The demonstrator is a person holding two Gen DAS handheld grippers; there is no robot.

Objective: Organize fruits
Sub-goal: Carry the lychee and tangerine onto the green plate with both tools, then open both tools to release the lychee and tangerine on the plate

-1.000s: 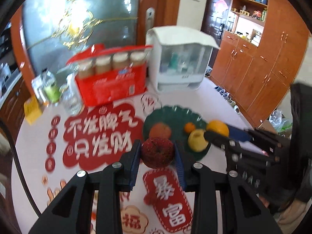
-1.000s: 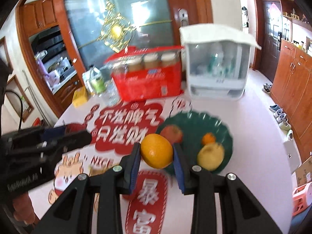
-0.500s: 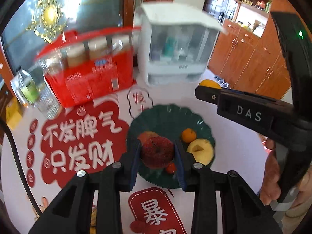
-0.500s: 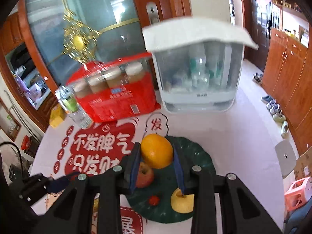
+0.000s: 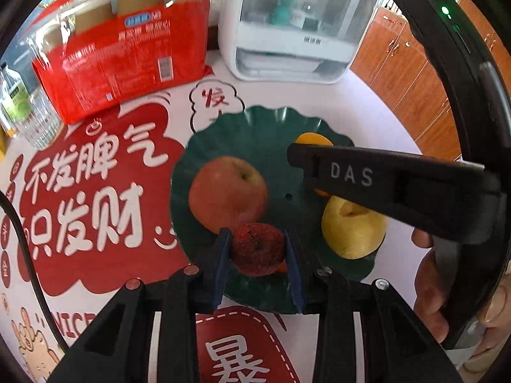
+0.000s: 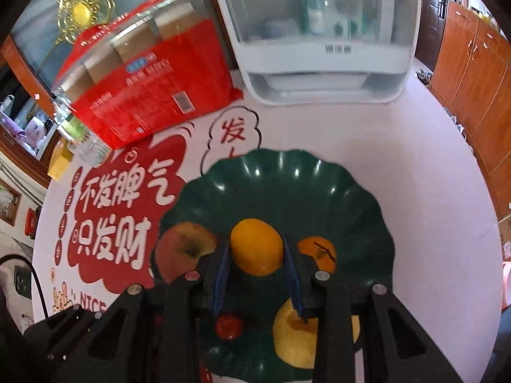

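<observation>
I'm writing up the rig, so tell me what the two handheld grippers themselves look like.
Both are matte black plastic, with blue pads lining the jaws and silver screw heads along the linkages. The right gripper carries white "DAS" lettering on its side and a green indicator light on its curved handle. A black cable trails beside the left gripper.

We count two grippers (image 5: pixel 258 249) (image 6: pixel 257 250), two apples (image 5: pixel 227 190) (image 5: pixel 257 247), two oranges (image 6: pixel 256 245) (image 6: pixel 317 252), one pear (image 5: pixel 351 226), one tomato (image 6: pixel 228 325), one plate (image 6: pixel 281 185).

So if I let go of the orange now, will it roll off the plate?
Probably it rolls a bit: the orange is round and smooth. The plate has a raised scalloped rim, and the apple and tangerine flank it, so it likely stays on.
</observation>
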